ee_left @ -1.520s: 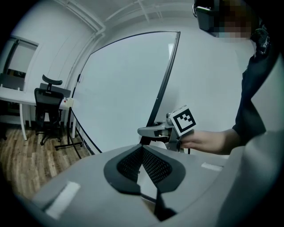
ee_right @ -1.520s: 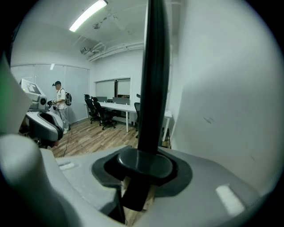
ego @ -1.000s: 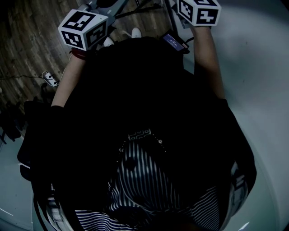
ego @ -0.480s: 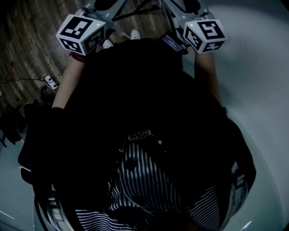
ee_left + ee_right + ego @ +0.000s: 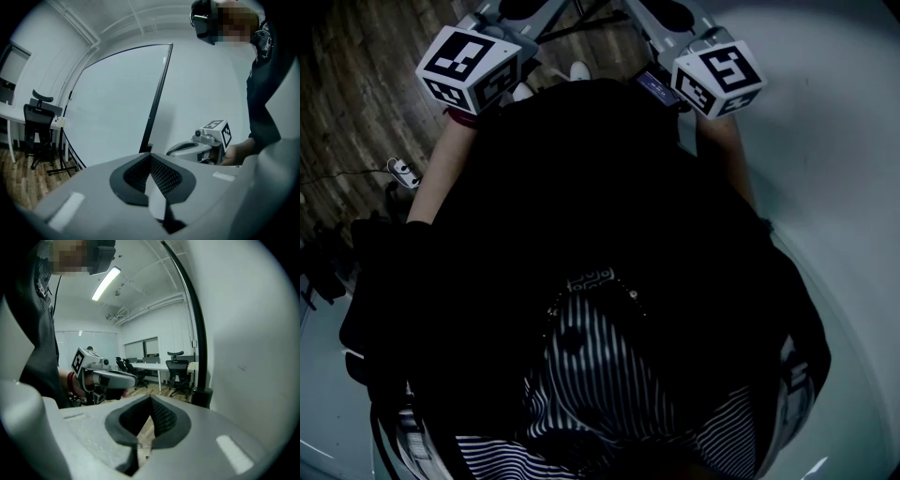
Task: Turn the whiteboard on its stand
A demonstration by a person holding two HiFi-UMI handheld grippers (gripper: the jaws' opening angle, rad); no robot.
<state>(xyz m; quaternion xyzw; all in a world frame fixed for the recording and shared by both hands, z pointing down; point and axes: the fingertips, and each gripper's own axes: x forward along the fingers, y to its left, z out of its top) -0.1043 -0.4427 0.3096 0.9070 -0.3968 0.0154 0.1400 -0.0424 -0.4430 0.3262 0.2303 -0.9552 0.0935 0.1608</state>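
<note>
- The whiteboard [image 5: 117, 103] stands upright directly ahead of us. Its black frame edge [image 5: 157, 93] rises just beyond the tips of both tools. We judge the largest risk to be an uncontrolled swing. A push on this one edge can spin the panel faster than we can follow, or shift the whole stand instead of turning the panel.
- The left gripper [image 5: 151, 157] is fully closed with nothing between its pads. The right gripper [image 5: 150, 399] has just been closing, is now fully closed, and also holds nothing. Neither tool grips the frame, so we can only push, and closed tips can slide off the narrow edge or skid across the smooth face.
- A lesser risk is collision. Each gripper view shows the other tool near, across the frame edge, so a turning panel can carry one into the other.
- The left gripper view shows the broad board face. Only the right gripper view shows the office chairs [image 5: 178, 371] behind and a dark fitting [image 5: 202, 397] at the foot of the frame.
- The head view shows no jaws and no frame edge, because dark clothing fills it. Only it shows the wooden floor [image 5: 366, 112] and a small white device on a cable [image 5: 405, 169].
</note>
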